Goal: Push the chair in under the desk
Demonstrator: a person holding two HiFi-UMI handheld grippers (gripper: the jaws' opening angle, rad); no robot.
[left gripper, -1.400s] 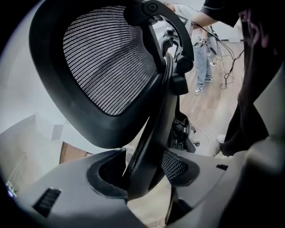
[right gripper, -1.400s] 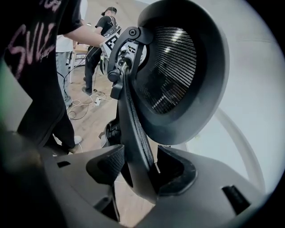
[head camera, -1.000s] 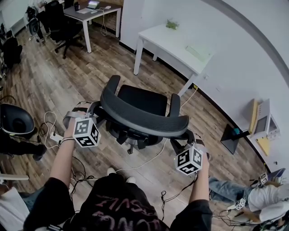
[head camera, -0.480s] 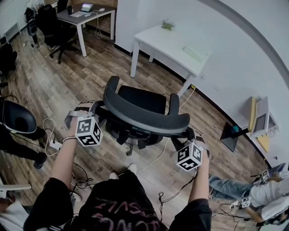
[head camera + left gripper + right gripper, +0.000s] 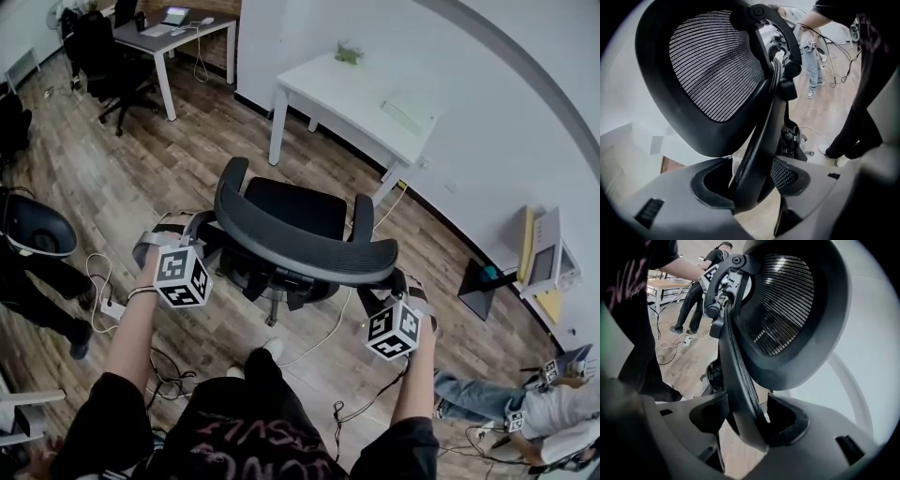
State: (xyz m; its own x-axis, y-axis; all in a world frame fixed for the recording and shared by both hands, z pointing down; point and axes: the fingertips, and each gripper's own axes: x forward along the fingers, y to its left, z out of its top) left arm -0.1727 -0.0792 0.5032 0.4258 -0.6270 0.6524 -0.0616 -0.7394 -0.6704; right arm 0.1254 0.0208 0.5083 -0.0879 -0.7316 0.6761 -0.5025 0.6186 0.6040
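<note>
A black mesh office chair (image 5: 298, 242) stands on the wood floor, its seat facing the white desk (image 5: 323, 82) by the wall. My left gripper (image 5: 199, 228) is shut on the left rim of the backrest (image 5: 712, 70), which runs between its pads (image 5: 792, 176). At the backrest's right end, my right gripper (image 5: 382, 289) holds the rim (image 5: 740, 380). Its jaws have just been opening slightly, and the rim between them still touches both pads. The chair's base is mostly hidden under the seat.
A white cable (image 5: 314, 339) trails over the floor under the chair, with a power strip (image 5: 109, 306) at left. Another black chair (image 5: 30, 228) and a standing person (image 5: 42, 291) are at left. Someone sits on the floor at right (image 5: 492, 398). A grey desk (image 5: 173, 30) stands far back.
The chair and both grippers have moved a little toward the white desk, and I have stepped forward after them. The person at left has shifted.
</note>
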